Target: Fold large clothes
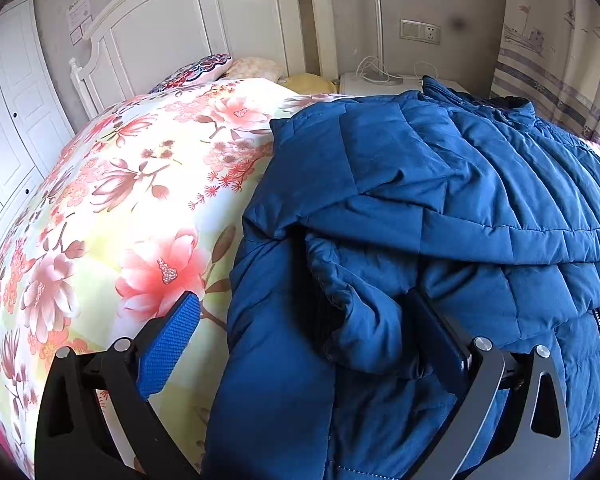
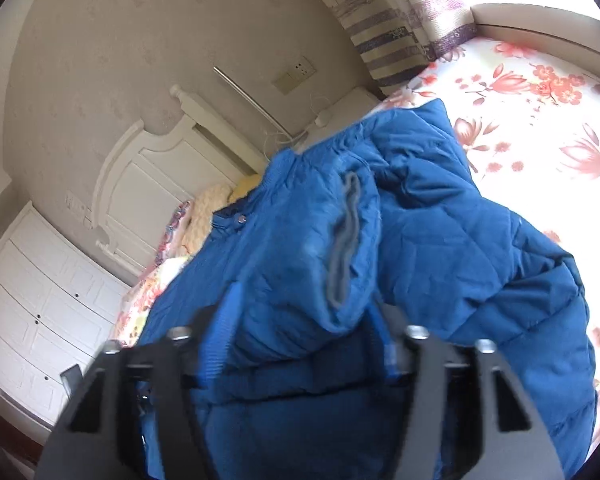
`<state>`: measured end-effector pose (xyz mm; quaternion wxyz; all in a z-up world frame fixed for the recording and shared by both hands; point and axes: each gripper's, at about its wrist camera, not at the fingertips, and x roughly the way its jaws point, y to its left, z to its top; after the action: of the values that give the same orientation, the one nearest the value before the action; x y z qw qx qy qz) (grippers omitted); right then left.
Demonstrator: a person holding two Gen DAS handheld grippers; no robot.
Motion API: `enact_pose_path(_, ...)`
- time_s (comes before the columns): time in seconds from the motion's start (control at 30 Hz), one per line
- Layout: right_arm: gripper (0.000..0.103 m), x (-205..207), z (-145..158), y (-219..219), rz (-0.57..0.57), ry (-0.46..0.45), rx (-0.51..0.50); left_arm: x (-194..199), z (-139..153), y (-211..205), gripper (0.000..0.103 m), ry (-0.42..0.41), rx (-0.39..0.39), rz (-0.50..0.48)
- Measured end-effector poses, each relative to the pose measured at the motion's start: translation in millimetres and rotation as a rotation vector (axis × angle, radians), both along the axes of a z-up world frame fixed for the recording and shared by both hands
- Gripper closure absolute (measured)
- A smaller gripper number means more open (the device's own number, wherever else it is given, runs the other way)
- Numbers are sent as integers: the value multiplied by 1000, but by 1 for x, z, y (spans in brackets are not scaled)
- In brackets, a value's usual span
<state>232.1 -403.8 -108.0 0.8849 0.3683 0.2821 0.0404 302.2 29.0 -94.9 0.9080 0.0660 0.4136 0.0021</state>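
- Two tongs work a blue quilted puffer jacket [image 1: 440, 184] lying on the floral-print bed cover [image 1: 140, 200].
- Left tongs [image 1: 304, 344] spread wide, straddling a bunched sleeve, gripping nothing.
- Right tongs [image 2: 304, 312] clamp a padded fold near the grey-lined cuff [image 2: 346, 240].
- Likely mid sleeve-fold; next, carry it across the body.
- Beyond: white wooden headboard [image 1: 204, 20].

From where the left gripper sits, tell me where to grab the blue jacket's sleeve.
Take the sleeve at its bunched cuff end, coming from the quilt side. It lies raised between the open left gripper fingers, probably easy to pinch there.
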Motion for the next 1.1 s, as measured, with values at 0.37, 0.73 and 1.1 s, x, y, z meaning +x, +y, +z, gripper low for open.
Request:
enact_pose_path(0.37, 87, -34, 35, 13, 10, -78, -163, 0, 0, -1, 4, 1, -4, -1)
enact_pose_path(0.73, 59, -52, 51, 22, -177, -12, -396, 2, -1, 2, 4, 5, -14, -4)
enact_pose_path(1.1, 55, 27, 10, 93, 110, 160, -806, 1, -1, 1, 4, 4, -10, -5)
